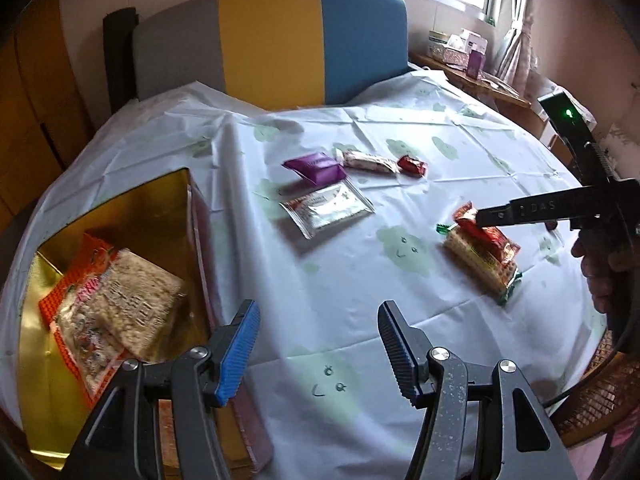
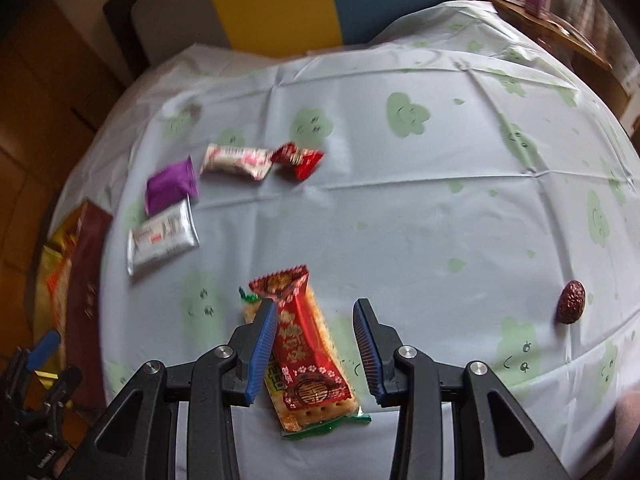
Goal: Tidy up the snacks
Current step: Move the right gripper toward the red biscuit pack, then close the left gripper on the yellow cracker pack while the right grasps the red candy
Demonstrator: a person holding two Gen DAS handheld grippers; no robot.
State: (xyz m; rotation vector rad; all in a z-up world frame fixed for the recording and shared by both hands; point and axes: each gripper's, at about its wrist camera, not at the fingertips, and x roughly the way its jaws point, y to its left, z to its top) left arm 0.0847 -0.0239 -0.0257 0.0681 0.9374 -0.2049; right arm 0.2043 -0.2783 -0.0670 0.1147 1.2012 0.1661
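Note:
My right gripper (image 2: 316, 344) is open, its jaws on either side of a red snack packet (image 2: 308, 344) that lies on a cracker pack (image 2: 316, 408); the same pair shows in the left wrist view (image 1: 484, 256) with the right gripper (image 1: 492, 216) over it. My left gripper (image 1: 316, 344) is open and empty beside a gold-lined box (image 1: 132, 208) that holds an orange packet (image 1: 80, 320) and a cereal bar pack (image 1: 136, 304). Purple (image 1: 316, 168), silver (image 1: 328, 208), white-pink (image 1: 368, 162) and small red (image 1: 412, 166) packets lie on the table.
The table has a white cloth (image 2: 440, 220) with green prints. A brown date (image 2: 571, 302) lies at the right. A grey, yellow and blue chair back (image 1: 272, 44) stands behind the table. A wooden shelf with boxes (image 1: 464, 56) is at the far right.

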